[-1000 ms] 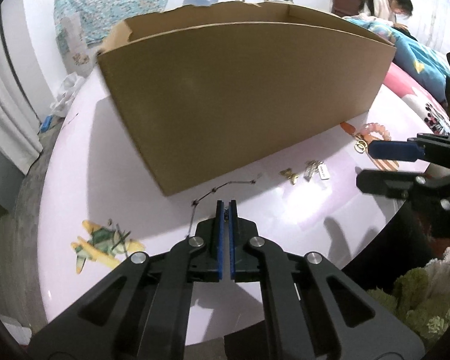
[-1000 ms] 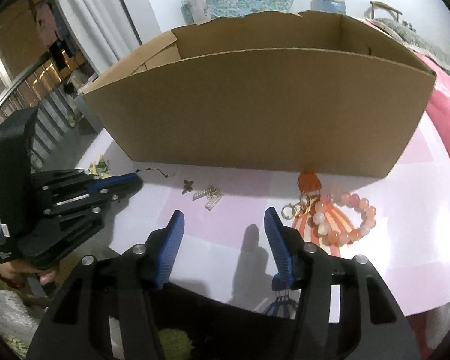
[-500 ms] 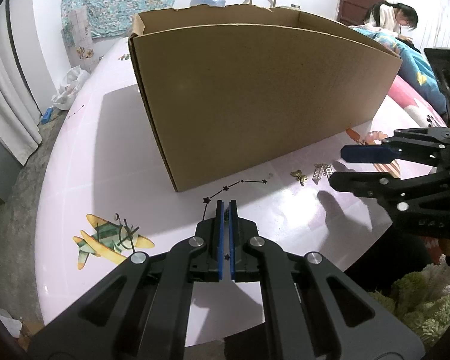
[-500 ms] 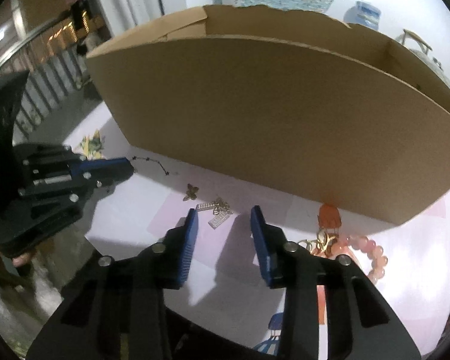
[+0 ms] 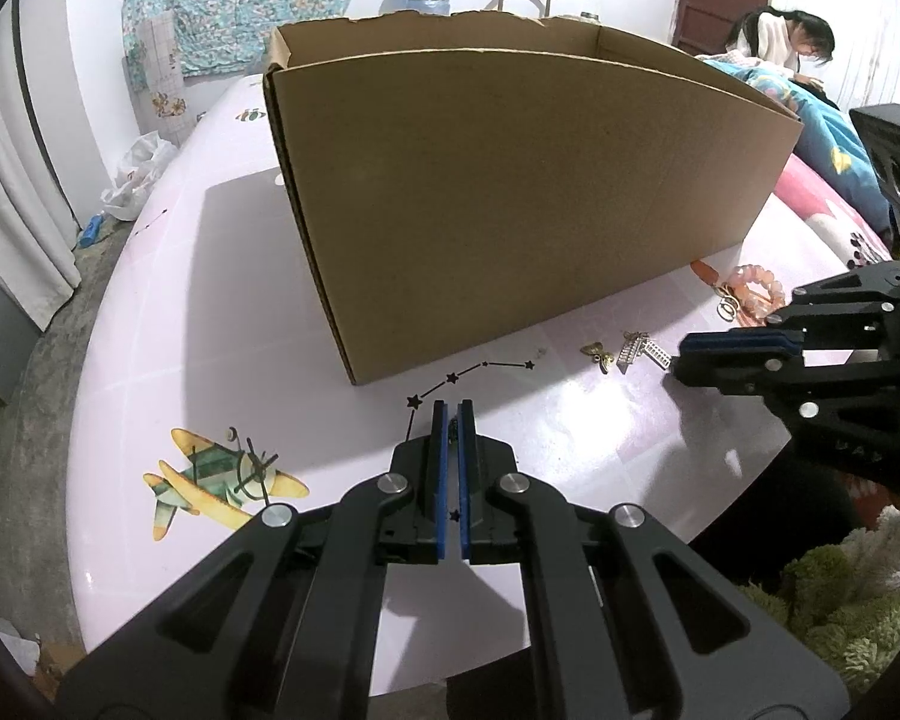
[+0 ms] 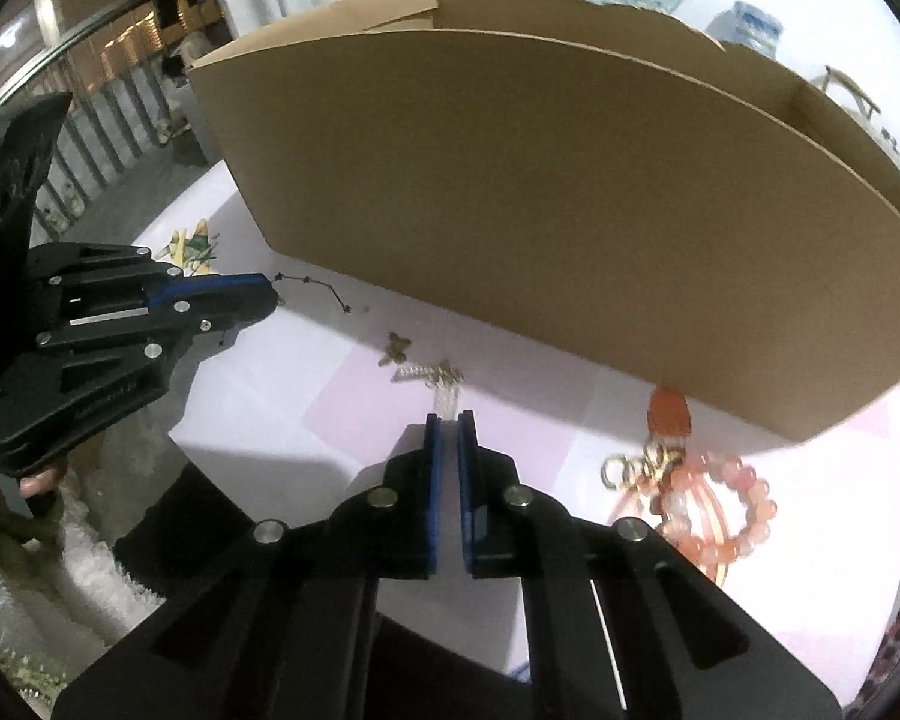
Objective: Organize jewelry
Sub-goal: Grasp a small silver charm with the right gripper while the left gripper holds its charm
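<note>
We're mid-pickup on both sides. Left gripper [image 5: 450,414] jaws are nearly closed with something small and dark between the tips, probably one end of the black star chain [image 5: 471,373]; the rest of it trails on the bench [image 5: 150,312] toward the cardboard box [image 5: 510,192]. Right gripper [image 6: 448,420] jaws are pinched almost together at the silver bar earring [image 6: 444,399]; we can't tell if they've actually caught it.

To do it well:
- Lift the left straight up and slowly so the chain comes off the bench without snagging the box corner.
- Confirm the right's bite before lifting; the earring is thin and flat and could slip out.
- Clear the box's tall wall before releasing inside.

View differences:
- The right wrist shows the earring's end right at its tips, plus the bow charm [image 6: 395,348], orange bead bracelet [image 6: 732,510] and gold rings [image 6: 636,468] still loose on the bench.
- The left wrist shows the chain's full run and the right gripper's tips beside the earring [image 5: 642,354], but hides contact.
- Neither shows the box floor.
</note>
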{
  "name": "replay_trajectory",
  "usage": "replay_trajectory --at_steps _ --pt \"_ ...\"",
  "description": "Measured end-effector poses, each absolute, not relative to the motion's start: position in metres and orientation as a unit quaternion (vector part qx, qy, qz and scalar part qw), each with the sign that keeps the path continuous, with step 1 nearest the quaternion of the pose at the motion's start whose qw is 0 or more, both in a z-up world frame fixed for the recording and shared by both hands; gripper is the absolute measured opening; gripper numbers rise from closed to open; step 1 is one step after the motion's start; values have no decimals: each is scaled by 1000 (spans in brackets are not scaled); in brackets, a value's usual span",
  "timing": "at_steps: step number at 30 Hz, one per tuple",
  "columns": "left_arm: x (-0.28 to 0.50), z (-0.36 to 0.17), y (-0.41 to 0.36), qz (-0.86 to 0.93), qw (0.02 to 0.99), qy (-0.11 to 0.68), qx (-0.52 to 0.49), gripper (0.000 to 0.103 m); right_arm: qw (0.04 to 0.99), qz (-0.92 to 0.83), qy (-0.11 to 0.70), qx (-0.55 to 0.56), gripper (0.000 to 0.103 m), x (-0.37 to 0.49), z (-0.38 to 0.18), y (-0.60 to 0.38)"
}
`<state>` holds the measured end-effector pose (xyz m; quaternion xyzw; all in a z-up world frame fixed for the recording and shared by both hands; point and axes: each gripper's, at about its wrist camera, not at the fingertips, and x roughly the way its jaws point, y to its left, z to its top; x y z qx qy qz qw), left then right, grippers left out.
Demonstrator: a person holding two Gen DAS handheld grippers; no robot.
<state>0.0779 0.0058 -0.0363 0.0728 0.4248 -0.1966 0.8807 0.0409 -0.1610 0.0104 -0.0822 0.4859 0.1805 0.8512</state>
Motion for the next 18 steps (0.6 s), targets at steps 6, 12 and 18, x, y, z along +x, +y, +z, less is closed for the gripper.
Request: replay_trajectory --at_steps 6,12,18 --pt "77 -35 5 -196 881 424 73 2 849 158 501 -56 5 37 11 -176" --pt "78 -35 6 -196 881 424 71 2 856 168 488 -41 22 43 13 -172" --pt "78 -36 5 -195 882 424 70 2 858 162 483 -67 22 58 8 -154"
